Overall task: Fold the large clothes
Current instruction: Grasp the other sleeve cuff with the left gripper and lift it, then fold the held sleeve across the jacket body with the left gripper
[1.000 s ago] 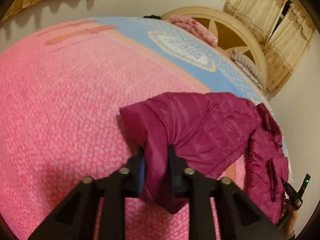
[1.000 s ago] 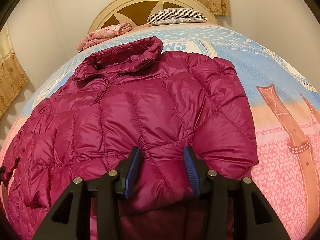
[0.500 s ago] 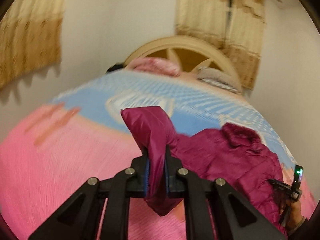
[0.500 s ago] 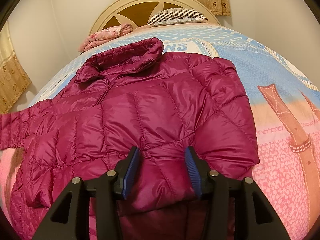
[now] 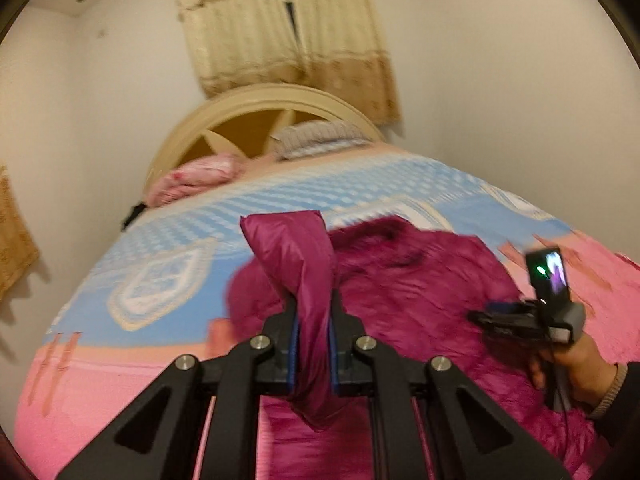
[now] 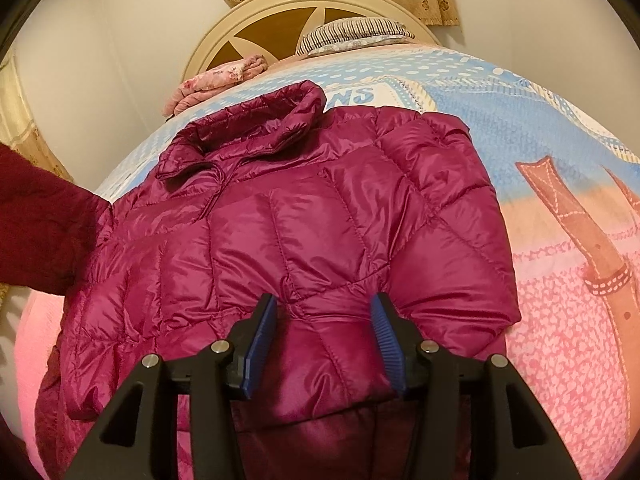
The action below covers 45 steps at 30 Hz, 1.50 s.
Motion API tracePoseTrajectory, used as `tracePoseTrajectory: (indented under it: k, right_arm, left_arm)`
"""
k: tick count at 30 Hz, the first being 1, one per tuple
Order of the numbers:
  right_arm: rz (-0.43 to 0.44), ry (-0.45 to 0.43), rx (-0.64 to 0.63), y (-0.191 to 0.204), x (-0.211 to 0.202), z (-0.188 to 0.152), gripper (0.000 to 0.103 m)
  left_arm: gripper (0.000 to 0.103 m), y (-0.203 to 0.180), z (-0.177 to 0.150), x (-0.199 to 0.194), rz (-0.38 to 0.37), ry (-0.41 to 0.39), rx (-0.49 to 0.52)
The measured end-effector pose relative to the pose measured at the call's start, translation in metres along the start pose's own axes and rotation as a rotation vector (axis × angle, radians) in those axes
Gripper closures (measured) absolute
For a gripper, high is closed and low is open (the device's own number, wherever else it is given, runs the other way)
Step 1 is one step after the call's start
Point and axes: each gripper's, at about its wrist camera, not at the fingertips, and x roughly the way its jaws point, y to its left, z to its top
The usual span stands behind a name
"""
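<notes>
A magenta quilted puffer jacket (image 6: 320, 220) lies spread on the bed, collar toward the headboard; it also shows in the left wrist view (image 5: 420, 292). My left gripper (image 5: 313, 344) is shut on the jacket's left sleeve (image 5: 296, 256) and holds it lifted above the jacket body. The lifted sleeve shows at the left edge of the right wrist view (image 6: 44, 232). My right gripper (image 6: 322, 332) is open, its blue pads either side of a puffed fold near the jacket's lower part. The right gripper also shows in the left wrist view (image 5: 532, 316), held by a hand.
The bed has a pink and blue blanket (image 6: 560, 320). A striped pillow (image 6: 356, 34) and a folded pink quilt (image 6: 216, 80) lie by the cream headboard (image 6: 280, 12). Curtains (image 5: 288, 32) hang behind. White walls stand on both sides.
My left gripper has lifted the sleeve off the bed and swung it right, over the jacket body. The right gripper has stayed open in the same place.
</notes>
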Motion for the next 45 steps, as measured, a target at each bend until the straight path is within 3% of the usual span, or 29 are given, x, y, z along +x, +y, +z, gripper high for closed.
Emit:
tracePoseTrajectory:
  k: [7, 12, 16, 19, 23, 29, 34, 36, 38, 42, 45]
  right_arm:
    - [0.015, -0.005, 0.014, -0.002, -0.001, 0.000, 0.051]
    - [0.022, -0.005, 0.019, -0.003, -0.001, 0.000, 0.051]
    - [0.023, -0.005, 0.019, -0.003, -0.001, 0.000, 0.051]
    - [0.023, -0.005, 0.019, -0.003, -0.001, 0.000, 0.050]
    - [0.022, -0.005, 0.019, -0.003, -0.002, -0.001, 0.050]
    - [0.020, -0.005, 0.018, -0.003, -0.002, 0.000, 0.050]
    - [0.018, -0.004, 0.014, -0.002, -0.002, 0.000, 0.050]
    - [0.012, -0.018, 0.017, -0.003, -0.005, 0.000, 0.049]
    - [-0.010, -0.043, 0.020, -0.002, -0.012, 0.002, 0.049]
    - [0.013, -0.096, -0.025, 0.018, -0.045, 0.011, 0.049]
    - [0.068, -0.111, -0.048, 0.040, -0.064, 0.021, 0.049]
  left_arm:
    - [0.091, -0.044, -0.020, 0.065, -0.092, 0.115, -0.026]
    - [0.091, -0.070, -0.029, 0.082, -0.112, 0.161, -0.036]
    - [0.083, -0.079, -0.032, 0.080, -0.122, 0.160, -0.028]
    - [0.071, -0.085, -0.030, 0.072, -0.142, 0.140, -0.010]
    - [0.046, -0.088, -0.022, 0.061, -0.171, 0.096, -0.009]
    - [0.032, -0.077, -0.018, 0.056, -0.159, 0.061, -0.033]
    - [0.028, -0.076, -0.032, 0.089, -0.108, 0.134, -0.017]
    - [0.028, -0.083, -0.044, 0.116, -0.101, 0.229, -0.003]
    - [0.028, -0.089, -0.055, 0.131, -0.110, 0.269, 0.009]
    - [0.028, -0.084, -0.056, 0.119, -0.131, 0.230, -0.033]
    - [0.025, -0.060, -0.046, 0.089, -0.117, 0.141, -0.082]
